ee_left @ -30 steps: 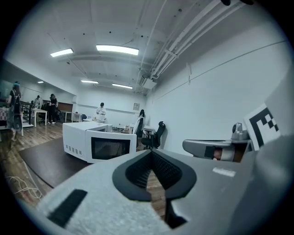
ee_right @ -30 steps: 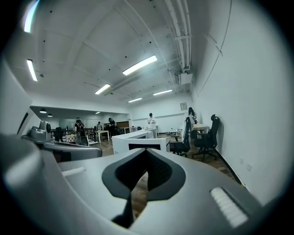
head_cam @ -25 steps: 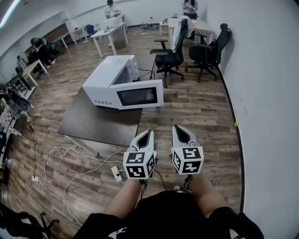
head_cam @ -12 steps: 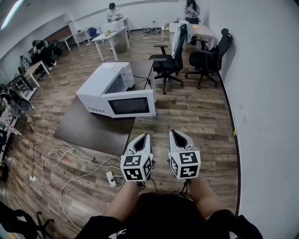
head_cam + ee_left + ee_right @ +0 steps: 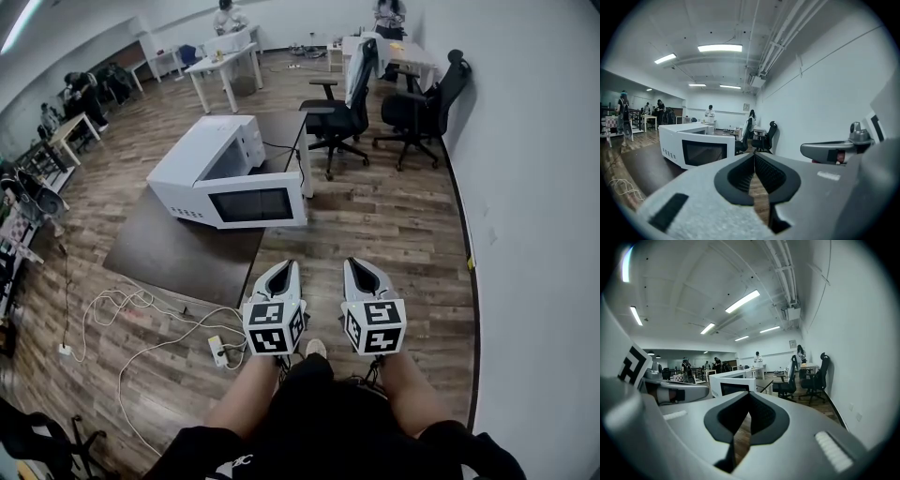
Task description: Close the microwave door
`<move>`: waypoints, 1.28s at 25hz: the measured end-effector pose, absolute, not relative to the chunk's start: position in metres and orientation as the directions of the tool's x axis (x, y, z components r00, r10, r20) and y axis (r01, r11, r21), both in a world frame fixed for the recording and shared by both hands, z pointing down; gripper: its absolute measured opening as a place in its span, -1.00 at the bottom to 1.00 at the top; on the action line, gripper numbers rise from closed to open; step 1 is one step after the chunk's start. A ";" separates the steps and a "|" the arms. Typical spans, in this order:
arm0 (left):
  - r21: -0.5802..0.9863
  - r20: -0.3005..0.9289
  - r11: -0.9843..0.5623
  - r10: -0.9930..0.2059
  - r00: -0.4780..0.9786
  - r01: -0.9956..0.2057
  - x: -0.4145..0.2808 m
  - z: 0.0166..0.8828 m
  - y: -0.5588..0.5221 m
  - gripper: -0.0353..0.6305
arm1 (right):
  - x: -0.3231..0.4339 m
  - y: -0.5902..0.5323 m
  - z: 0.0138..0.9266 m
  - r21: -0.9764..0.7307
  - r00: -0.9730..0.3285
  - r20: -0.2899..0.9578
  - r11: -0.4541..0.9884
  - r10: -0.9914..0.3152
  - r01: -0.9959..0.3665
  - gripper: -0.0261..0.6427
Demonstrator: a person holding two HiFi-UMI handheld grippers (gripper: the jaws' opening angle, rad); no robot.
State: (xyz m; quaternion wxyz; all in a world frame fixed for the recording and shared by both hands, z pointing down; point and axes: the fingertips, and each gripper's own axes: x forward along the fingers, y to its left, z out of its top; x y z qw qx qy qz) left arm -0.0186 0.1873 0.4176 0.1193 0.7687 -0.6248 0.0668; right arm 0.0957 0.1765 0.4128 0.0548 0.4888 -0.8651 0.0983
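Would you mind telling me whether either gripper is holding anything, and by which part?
Nothing is held: the left gripper and the right gripper are both shut on nothing, well short of the microwave.

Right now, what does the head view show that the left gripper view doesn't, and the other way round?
Head view only: the person's forearms, plus the white cable and power strip on the floor.
Left gripper view only: the ceiling lights and pipes, and the left gripper seen close up, its jaws together with nothing between them.
Both: the white microwave with its door swung open, the black office chairs and the right gripper.
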 end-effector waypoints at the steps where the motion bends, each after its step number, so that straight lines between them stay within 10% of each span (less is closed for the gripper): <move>1: 0.099 0.255 -0.188 -0.944 0.207 -0.977 -0.019 0.420 0.184 -0.85 | 0.096 0.175 0.414 -0.113 -0.518 0.192 0.506 -0.833 -0.855 -0.89; 32: 0.124 0.357 -0.138 -0.918 0.174 -0.983 -0.049 0.484 -0.021 -0.44 | 0.085 -0.006 0.444 -0.079 -0.503 0.276 0.502 -0.819 -0.861 -0.89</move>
